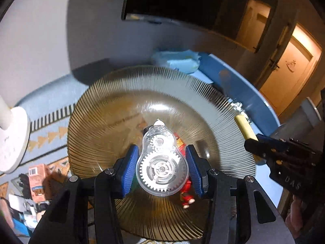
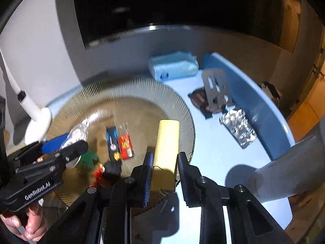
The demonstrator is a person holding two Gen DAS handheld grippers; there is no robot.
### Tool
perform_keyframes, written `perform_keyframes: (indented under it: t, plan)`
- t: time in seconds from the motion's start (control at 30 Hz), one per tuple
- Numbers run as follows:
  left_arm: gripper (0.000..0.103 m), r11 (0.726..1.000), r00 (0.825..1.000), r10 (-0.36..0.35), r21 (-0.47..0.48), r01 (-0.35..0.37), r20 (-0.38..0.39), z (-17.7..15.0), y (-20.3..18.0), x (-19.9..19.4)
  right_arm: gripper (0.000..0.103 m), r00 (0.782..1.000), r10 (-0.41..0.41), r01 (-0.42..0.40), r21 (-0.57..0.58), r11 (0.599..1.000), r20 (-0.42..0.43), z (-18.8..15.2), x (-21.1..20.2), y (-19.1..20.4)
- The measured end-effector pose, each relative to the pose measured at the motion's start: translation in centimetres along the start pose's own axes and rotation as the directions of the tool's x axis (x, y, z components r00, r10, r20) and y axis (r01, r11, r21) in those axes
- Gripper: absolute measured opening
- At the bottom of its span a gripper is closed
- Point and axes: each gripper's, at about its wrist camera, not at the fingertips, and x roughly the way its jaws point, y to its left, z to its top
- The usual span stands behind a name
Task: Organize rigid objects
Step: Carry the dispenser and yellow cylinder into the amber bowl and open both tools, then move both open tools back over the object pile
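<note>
At the far left a white lamp base [image 1: 12, 140] stands on the bench [image 2: 215, 154], with a clutter of small boxes [image 1: 37, 180] near it at the lower left. Next comes the ribbed amber glass plate [image 1: 126, 81], wide and shallow. The left tongs [image 1: 162, 162] hang over the plate, their blue pads [image 1: 130, 168] pressed on both sides of a clear plastic tape dispenser [image 1: 161, 162] with white gears inside. A red toy figure [image 1: 185, 191] lies on the plate beneath the dispenser. In the right wrist view a dark blue packet [image 2: 112, 140] and a red packet [image 2: 126, 146] lie side by side in the plate's middle, with something green [image 2: 89, 159] just left of them. Further right, the right tongs [image 2: 165, 174] are closed narrow on a pale yellow cylinder [image 2: 167, 140], held above the plate's right rim. Behind the plate sits a light blue tissue pack [image 2: 172, 66]. Right of the plate, a metal stand [image 2: 215, 89] and a crumpled foil packet [image 2: 239, 128] rest on the bench.
</note>
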Motion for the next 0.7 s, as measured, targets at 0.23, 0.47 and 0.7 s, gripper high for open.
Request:
perform_keyframes:
  t: [0.23, 0.47, 0.7]
  plan:
    - [0.080, 0.999, 0.998, 0.029, -0.015, -0.028, 0.047, 0.3, 0.4, -1.6, 0.027, 0.999, -0.035, 0.035, 0.039, 0.999, -0.009, -0.1, 0.8, -0.2]
    - [0.083, 0.997, 0.971, -0.033, -0.060, 0.049, 0.237, 1.4, 2.9, -10.3, 0.042, 0.996, 0.009, -0.018, 0.108, 0.994, 0.091, 0.1, -3.6, -1.3]
    - [0.083, 0.999, 0.934, 0.007, -0.039, 0.007, 0.357, 0.7, 4.6, -17.8, 0.052, 0.980, 0.081, -0.096, 0.076, 0.992, 0.183, 0.2, -7.8, 1.5]
